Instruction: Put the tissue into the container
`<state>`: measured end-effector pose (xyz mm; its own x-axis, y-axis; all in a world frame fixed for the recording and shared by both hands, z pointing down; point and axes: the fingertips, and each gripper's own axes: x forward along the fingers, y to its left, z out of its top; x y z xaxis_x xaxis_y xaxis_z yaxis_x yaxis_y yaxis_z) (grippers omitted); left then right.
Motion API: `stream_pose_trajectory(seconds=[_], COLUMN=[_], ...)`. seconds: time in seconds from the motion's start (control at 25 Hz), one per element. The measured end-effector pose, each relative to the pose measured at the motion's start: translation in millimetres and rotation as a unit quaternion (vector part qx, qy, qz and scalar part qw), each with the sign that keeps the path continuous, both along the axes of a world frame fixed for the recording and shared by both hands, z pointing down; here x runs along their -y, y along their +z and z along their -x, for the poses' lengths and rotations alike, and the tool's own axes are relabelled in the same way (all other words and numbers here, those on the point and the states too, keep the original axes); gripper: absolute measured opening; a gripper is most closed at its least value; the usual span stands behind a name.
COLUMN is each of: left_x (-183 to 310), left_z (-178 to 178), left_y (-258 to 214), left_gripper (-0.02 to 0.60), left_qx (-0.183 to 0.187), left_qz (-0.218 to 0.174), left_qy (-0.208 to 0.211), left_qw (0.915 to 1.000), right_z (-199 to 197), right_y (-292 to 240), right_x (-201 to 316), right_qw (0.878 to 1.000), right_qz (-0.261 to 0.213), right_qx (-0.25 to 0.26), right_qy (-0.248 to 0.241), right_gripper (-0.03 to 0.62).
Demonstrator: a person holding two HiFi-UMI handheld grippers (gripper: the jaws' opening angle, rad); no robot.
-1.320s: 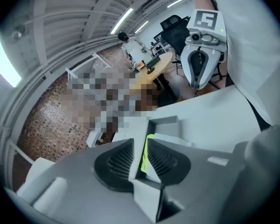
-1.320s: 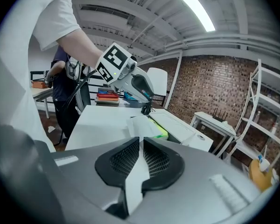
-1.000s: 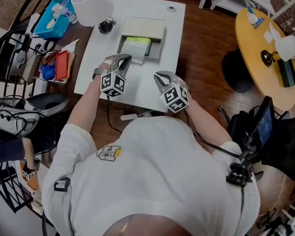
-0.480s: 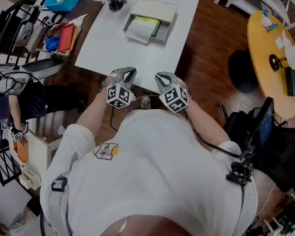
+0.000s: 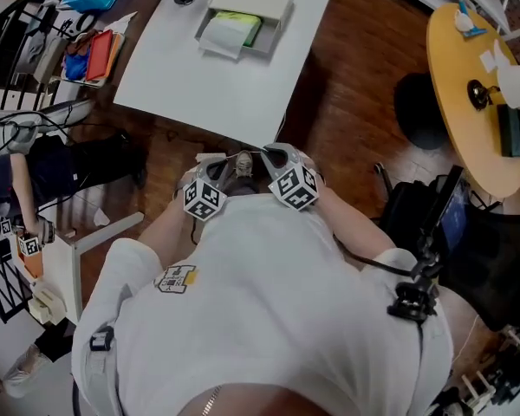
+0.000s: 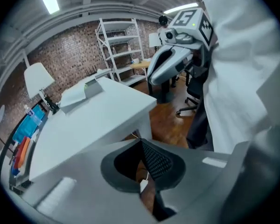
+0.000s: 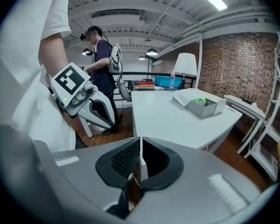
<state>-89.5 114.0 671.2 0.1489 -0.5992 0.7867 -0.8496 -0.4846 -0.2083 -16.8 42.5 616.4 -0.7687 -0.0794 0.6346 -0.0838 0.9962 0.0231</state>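
Note:
The grey open container (image 5: pixel 244 16) stands at the far end of the white table (image 5: pixel 199 76), with a white and green tissue pack (image 5: pixel 229 31) lying in it and reaching over its front wall. Both grippers hang close to my body over the wooden floor, off the table's near edge. My left gripper (image 5: pixel 215 166) is shut and empty; its pads (image 6: pixel 151 157) meet. My right gripper (image 5: pixel 276 155) is closing with only a thin slit left and nothing between its pads (image 7: pixel 126 158). The right gripper view shows the container (image 7: pixel 203 104) far off and the left gripper (image 7: pixel 91 107) beside it.
A side table (image 5: pixel 87 55) with red and blue items stands left of the white table. At the right are a round yellow table (image 5: pixel 472 94) and a black stool (image 5: pixel 420 111). Another person (image 7: pixel 101 55) stands beyond the table. My shoe (image 5: pixel 243 163) shows between the grippers.
I have stepped back from the table. Both grippers came off the tabletop and now hang over the floor near my body. The container looks farther away.

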Motion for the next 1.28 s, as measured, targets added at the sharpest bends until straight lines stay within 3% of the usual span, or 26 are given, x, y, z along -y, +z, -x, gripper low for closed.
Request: stream_pose_trajectory(seconds=[0.24,0.36,0.48,0.76,0.96,1.28], left_x=[-47,-61,-81,-110,-121,-115], left_z=[-17,-15,-15,-15,-8,2], left_y=[27,41,56,75,89,84], left_gripper=[0.0,0.0,0.0,0.0,0.0,0.0], left_qx=[-0.007,-0.02,-0.042,-0.12,-0.129,-0.133], left_qz=[0.057,0.085,0.128,0.222,0.246,0.246], left_qy=[-0.043,-0.076,-0.092,-0.085,-0.066,-0.053], left_qw=[0.9974,0.9932,0.9866,0.964,0.9584,0.9586], right_z=[-25,-36,-40,-44,-41,-35], right_y=[18,27,29,40,49,48], right_x=[-29,-35,-33,-28,-25,-24], right_qw=[0.999,0.999,0.999,0.997,0.994,0.994], right_qz=[0.021,0.025,0.026,0.041,0.046,0.043], right_qx=[-0.013,-0.022,-0.029,-0.064,-0.089,-0.094], right_qy=[-0.043,-0.042,-0.023,0.014,0.032,0.044], right_gripper=[0.011,0.008,0.002,0.0,0.0,0.0])
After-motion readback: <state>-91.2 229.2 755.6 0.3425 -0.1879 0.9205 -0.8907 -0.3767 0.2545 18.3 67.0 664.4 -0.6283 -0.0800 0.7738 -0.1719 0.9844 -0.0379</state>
